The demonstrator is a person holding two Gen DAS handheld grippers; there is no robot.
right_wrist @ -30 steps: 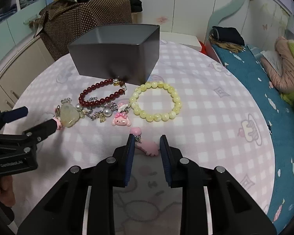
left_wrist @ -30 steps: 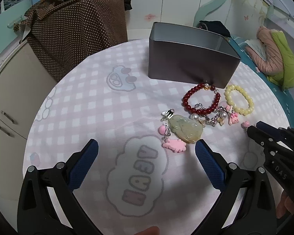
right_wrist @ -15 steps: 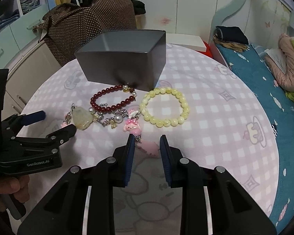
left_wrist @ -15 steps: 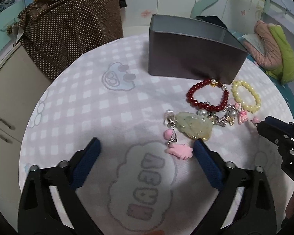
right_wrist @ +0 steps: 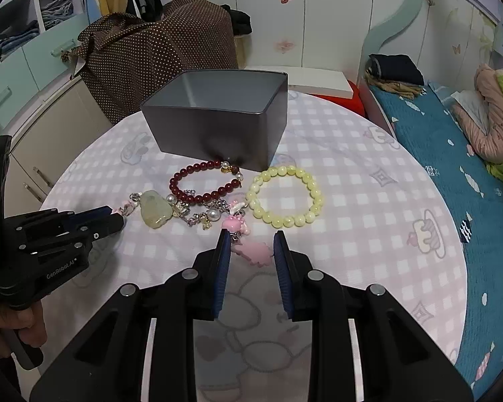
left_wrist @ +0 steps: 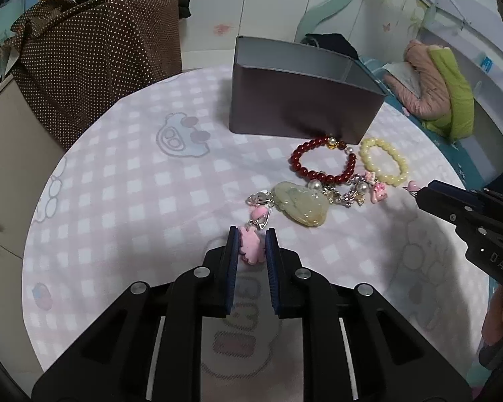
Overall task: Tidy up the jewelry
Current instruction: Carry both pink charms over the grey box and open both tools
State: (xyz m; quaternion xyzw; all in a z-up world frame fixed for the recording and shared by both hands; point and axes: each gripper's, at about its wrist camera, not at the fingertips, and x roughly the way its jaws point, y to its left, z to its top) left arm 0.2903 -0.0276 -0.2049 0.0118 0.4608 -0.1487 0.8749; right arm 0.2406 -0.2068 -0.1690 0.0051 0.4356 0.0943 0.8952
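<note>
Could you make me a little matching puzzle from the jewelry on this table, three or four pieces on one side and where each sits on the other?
Things:
1. red bead bracelet
2. yellow bead bracelet
3. green stone pendant
4. pink charm

Places:
A. between the fingers of the left tool
B. nearest the bed side, beside the red one
C. touching the foot of the gray box
D. on the cloth between the red bracelet and the left tool

Pairs: 1-C, 2-B, 3-D, 4-A
</note>
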